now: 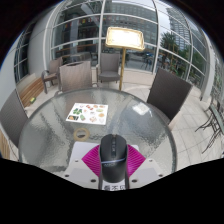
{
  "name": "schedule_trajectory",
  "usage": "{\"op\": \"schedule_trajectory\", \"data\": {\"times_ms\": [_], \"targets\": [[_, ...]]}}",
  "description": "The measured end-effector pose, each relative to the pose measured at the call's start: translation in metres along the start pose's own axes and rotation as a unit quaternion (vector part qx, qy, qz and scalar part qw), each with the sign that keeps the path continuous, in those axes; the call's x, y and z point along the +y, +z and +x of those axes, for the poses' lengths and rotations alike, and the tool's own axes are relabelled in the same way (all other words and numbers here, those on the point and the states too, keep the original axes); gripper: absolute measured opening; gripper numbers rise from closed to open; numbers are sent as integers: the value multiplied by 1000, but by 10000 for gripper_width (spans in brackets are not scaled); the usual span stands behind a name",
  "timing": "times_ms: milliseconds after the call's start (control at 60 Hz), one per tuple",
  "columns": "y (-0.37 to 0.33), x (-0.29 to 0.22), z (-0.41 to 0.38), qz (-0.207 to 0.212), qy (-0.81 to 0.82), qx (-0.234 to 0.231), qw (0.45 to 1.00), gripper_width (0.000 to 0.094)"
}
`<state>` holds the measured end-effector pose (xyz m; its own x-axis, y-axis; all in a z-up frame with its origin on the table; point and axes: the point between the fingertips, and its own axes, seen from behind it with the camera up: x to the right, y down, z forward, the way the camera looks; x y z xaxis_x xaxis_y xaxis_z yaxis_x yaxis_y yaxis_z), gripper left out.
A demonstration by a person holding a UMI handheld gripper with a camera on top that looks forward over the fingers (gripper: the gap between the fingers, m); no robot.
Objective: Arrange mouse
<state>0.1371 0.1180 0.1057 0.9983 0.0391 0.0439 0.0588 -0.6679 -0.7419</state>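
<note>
A black computer mouse point(112, 154) sits between my gripper's point(112, 160) two fingers, its nose pointing away from me over the round glass table point(60, 135). The magenta pads point(91, 160) press against both of its sides. The gripper is shut on the mouse. The mouse seems held just above the glass near the table's near edge.
A colourful printed card point(87, 113) lies on the glass beyond the mouse, to the left. Several chairs point(166, 93) ring the table. A yellow-topped stand point(125, 38) stands behind, before large windows.
</note>
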Motion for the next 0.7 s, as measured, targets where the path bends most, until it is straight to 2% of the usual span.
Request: {"op": "schedule_trajectory", "data": {"times_ms": [83, 267, 300, 517, 550, 650, 700], "targets": [[25, 49, 0, -50, -2, -1, 999, 300], [64, 111, -21, -97, -6, -27, 995, 309], [67, 107, -22, -80, 1, -26, 996, 318], [65, 107, -20, -76, 0, -30, 997, 477], [65, 108, -17, -79, -6, -23, 997, 537], [52, 106, -6, -97, -24, 3, 995, 835], [40, 91, -12, -85, -18, -3, 996, 868]]}}
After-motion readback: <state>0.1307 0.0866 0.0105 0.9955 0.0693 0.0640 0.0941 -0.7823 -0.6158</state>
